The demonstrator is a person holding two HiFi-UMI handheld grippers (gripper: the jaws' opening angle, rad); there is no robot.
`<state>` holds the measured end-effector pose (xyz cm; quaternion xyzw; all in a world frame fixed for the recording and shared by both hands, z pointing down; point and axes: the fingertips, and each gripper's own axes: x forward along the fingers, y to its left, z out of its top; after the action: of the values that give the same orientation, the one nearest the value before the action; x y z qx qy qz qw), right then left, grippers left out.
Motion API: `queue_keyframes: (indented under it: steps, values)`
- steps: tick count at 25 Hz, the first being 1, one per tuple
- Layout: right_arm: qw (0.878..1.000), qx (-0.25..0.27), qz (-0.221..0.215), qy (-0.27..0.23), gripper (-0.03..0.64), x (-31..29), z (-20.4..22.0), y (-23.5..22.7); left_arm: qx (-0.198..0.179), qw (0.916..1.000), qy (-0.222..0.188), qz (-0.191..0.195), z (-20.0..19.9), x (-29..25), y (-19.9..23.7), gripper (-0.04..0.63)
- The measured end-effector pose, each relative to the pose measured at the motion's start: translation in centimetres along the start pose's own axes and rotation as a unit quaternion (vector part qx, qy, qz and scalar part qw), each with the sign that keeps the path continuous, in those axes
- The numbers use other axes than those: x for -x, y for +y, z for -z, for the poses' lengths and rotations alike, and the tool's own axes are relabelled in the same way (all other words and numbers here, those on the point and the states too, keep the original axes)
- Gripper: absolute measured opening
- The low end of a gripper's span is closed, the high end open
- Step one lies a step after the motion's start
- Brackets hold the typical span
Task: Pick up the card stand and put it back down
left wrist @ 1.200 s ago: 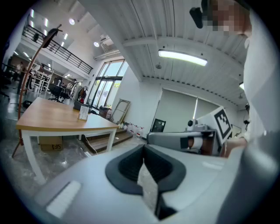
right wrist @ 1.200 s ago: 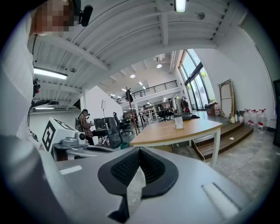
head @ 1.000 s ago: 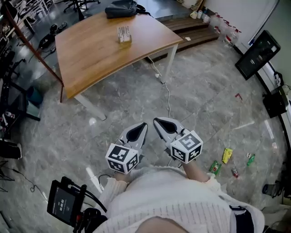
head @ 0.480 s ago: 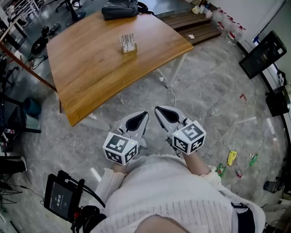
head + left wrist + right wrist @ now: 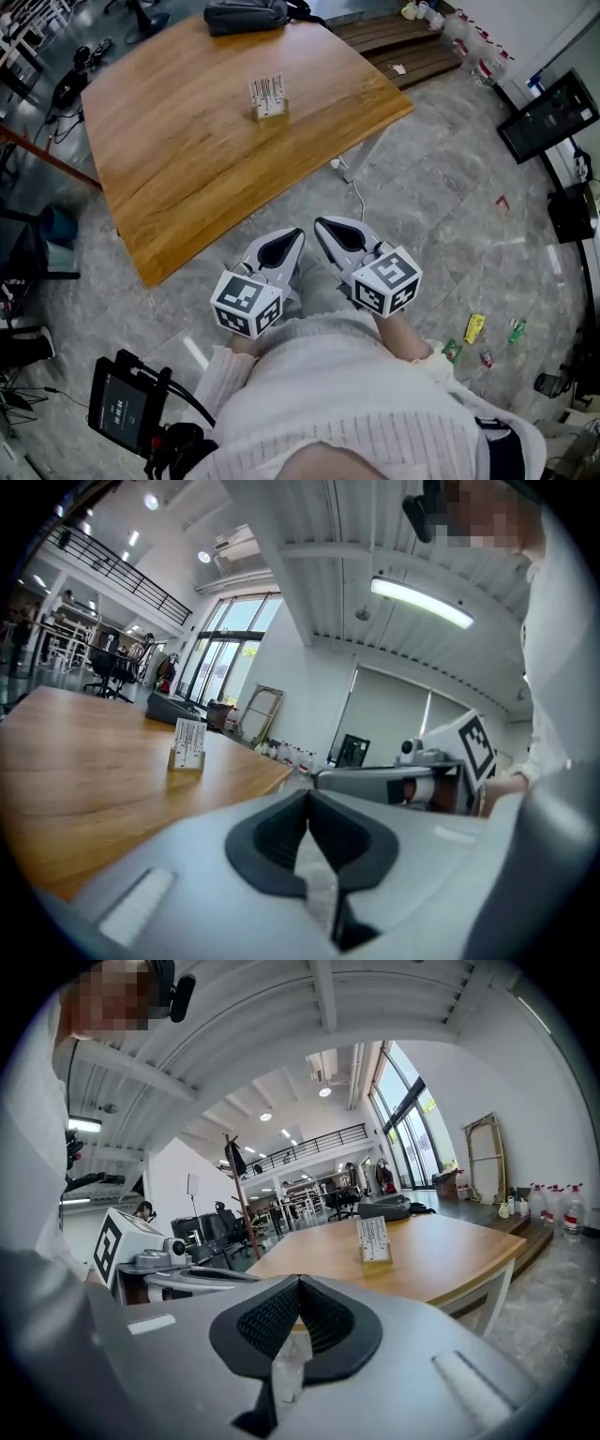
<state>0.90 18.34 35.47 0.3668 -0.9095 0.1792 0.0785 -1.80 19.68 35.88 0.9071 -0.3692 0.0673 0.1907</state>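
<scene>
Table (image 5: 187, 178) sits closer; card stand (image 5: 268, 97) untouched

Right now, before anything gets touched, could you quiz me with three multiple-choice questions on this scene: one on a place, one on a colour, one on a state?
1. Where is the card stand?
A) on the wooden table
B) on the floor
C) in a tool

2. What colour is the bag at the table's far edge?
A) red
B) black
C) yellow

3. How are the left tool and right tool?
A) both wide open
B) one clamps the stand
C) both shut, empty

Answers: 1 A, it stands upright on the tabletop; 2 B, it looks dark all over; 3 C, each tool's jaws meet with nothing between them.
</scene>
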Motion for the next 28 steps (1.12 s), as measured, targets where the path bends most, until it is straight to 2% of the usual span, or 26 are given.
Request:
queue_keyframes:
  steps: [5,17,22,28]
  values:
    - [0.999,0.001,-0.041,-0.005,-0.002,-3.3,-2.5,-3.2,-0.007,0.9998,0.000,-0.018,-2.3,-3.7,2.9,0.008]
    - [0.996,0.038,-0.082,0.016,-0.002,-14.8,-7.8,-14.2,0.001,0.9979,-0.027,-0.058,-8.2,-14.4,14.2,0.008]
    - [0.992,0.051,-0.113,0.021,-0.002,-16.3,-10.5,-15.8,0.008,0.9957,-0.022,-0.090,-10.2,-16.2,16.0,0.008]
    - [0.989,0.054,-0.131,0.045,0.000,-17.6,-10.6,-16.7,0.023,0.9937,-0.015,-0.109,-10.7,-16.7,17.6,0.008]
